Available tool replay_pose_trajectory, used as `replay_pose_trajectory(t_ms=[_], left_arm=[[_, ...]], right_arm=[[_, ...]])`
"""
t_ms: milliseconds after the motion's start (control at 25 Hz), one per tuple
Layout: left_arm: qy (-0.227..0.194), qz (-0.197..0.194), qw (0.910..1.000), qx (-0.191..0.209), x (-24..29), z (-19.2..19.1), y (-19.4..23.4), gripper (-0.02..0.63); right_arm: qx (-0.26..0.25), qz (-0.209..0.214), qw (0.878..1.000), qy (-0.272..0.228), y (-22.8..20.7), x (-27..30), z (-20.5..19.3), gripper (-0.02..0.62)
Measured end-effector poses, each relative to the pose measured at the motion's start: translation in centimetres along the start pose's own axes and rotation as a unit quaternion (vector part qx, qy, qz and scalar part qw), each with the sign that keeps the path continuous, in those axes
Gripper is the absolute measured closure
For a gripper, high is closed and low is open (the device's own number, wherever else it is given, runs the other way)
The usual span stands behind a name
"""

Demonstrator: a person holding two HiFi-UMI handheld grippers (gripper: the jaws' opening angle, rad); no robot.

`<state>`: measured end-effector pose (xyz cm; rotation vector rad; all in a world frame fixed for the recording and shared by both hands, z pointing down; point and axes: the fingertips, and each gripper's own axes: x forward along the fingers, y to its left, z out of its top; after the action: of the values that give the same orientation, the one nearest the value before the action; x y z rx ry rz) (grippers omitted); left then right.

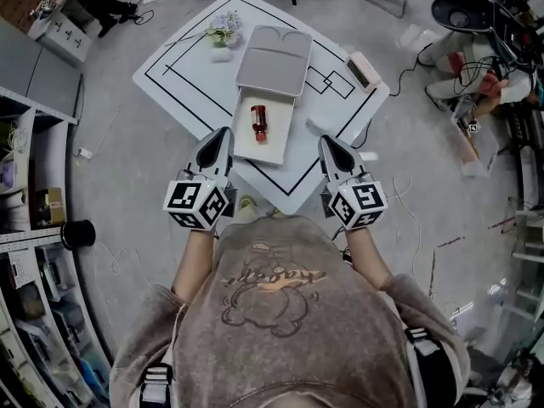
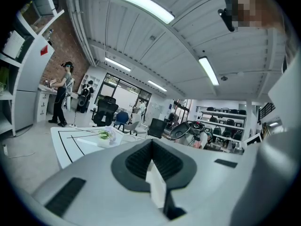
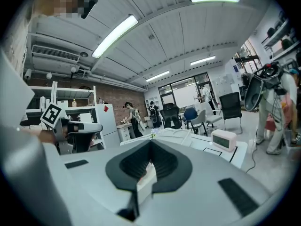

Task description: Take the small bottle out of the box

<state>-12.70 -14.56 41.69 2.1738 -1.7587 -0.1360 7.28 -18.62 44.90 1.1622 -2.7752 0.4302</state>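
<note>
A small red bottle point(image 1: 259, 121) lies on its side in the open white box point(image 1: 274, 147), whose lid point(image 1: 274, 60) stands raised at the far end. The box sits on the white table point(image 1: 183, 79). My left gripper point(image 1: 223, 132) hovers near the table's front edge, just left of the box, shut and empty. To the box's right my right gripper point(image 1: 326, 140) is held at the same height, also shut with nothing in it. In the left gripper view the jaws point(image 2: 151, 141) meet in a closed line; the right gripper view shows the same point(image 3: 150, 142).
A small pot of flowers point(image 1: 223, 34) stands at the table's far left, a pink clock point(image 1: 364, 70) at its right edge, and a small white object point(image 1: 319, 126) right of the box. Shelves point(image 1: 25, 202) line the left; a person point(image 1: 476, 66) is at the far right.
</note>
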Motion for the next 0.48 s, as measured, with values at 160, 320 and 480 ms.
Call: replay_pose_trajectory(t_ms=[160,320,480], left_arm=[[0.009,-0.015,0.9998,0.004,1.4,0.4,0.4,0.600],[0.015,-0.033,0.9993,0.009,2.8,0.9,0.5,0.599],[0.022,-0.047,0.9986,0.007,4.1,1.0,0.9,0.600]], right_arm=[[0.007,-0.015,1.000,-0.006,-0.2,0.4,0.4,0.600],[0.014,-0.032,0.999,-0.014,-0.5,0.8,0.9,0.599],[0.019,-0.045,0.999,-0.018,-0.7,1.3,1.0,0.600]])
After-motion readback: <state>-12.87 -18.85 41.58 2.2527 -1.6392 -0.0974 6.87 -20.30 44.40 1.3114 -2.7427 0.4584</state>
